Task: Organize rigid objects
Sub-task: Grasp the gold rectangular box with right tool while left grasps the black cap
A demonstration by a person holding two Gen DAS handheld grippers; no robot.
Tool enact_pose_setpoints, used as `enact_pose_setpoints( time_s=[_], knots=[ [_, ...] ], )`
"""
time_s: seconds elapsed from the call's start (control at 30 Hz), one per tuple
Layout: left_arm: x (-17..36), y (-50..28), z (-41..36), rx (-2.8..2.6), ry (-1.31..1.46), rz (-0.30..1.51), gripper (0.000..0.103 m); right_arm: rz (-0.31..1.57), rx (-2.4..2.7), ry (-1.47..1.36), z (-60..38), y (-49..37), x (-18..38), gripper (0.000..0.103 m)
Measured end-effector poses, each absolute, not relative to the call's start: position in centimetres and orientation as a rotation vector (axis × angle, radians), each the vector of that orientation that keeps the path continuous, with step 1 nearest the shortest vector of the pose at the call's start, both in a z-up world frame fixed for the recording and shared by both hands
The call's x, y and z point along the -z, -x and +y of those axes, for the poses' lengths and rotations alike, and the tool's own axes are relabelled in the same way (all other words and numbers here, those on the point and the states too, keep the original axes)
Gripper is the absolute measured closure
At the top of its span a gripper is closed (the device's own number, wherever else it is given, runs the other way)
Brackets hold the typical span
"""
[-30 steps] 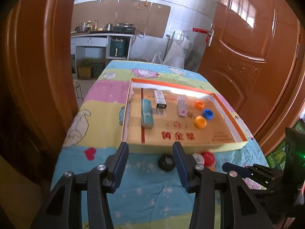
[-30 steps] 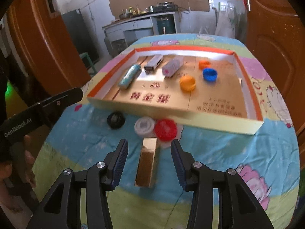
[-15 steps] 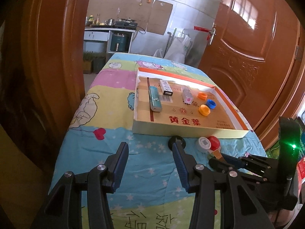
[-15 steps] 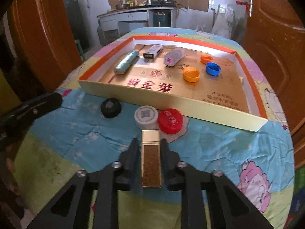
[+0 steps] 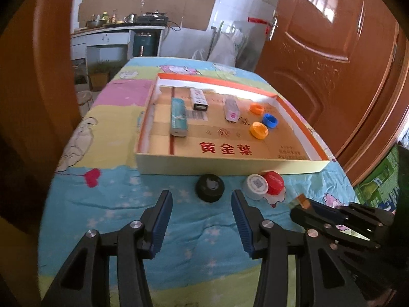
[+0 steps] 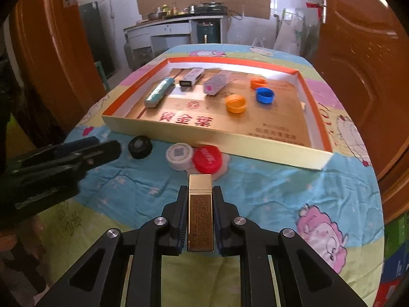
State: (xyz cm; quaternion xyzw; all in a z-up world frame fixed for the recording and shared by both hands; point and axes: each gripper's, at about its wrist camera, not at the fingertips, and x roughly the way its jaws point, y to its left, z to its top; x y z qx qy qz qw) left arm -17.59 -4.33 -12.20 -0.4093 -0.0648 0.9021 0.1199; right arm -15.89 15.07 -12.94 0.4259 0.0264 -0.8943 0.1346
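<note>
My right gripper (image 6: 200, 192) is shut on a narrow gold box (image 6: 200, 209), its far end just short of a red cap (image 6: 207, 159) and a white cap (image 6: 179, 155). A black cap (image 5: 210, 187) lies on the cloth just ahead of my open left gripper (image 5: 201, 200), nothing between its fingers. The right gripper (image 5: 304, 204) shows at the lower right of the left wrist view, with the gold box's tip (image 5: 297, 200). Behind the caps stands a shallow cardboard tray (image 5: 230, 166) holding three small boxes and an orange cap (image 5: 259, 130), a blue cap (image 5: 270, 120) and a second orange cap (image 5: 257, 108).
The table wears a cartoon-print cloth (image 5: 115, 204). Brown wooden doors stand close on the left (image 5: 51, 76) and right (image 5: 332, 64). A kitchen counter (image 5: 115, 30) is far behind. A person's hand (image 6: 15, 238) holds the left gripper (image 6: 84, 151) at the left edge.
My right gripper closed on the gold box, which lay loose between its open fingers a second ago. The left gripper drew back and then came forward toward the black cap.
</note>
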Motion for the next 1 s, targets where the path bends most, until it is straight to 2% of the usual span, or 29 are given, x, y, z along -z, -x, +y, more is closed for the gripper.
enact_pose_setpoints(
  time_s=[0.43, 0.6, 1.0],
  knots=[
    [14.2, 20.2, -2.4, -2.660, 1.295, -0.123, 0.055, -0.042, 2.601, -1.226, 17.9, 15.9, 13.3, 0.085],
    [14.3, 20.3, -2.1, -2.704, 1.300, -0.064, 0.071, -0.062, 2.596, -1.226, 18.3, 16.1, 13.5, 0.085],
    [13.6, 19.7, -1.8, -2.729, 1.286, -0.020, 0.073, -0.055, 2.598, -1.216, 18.4, 15.9, 13.3, 0.085]
  ],
)
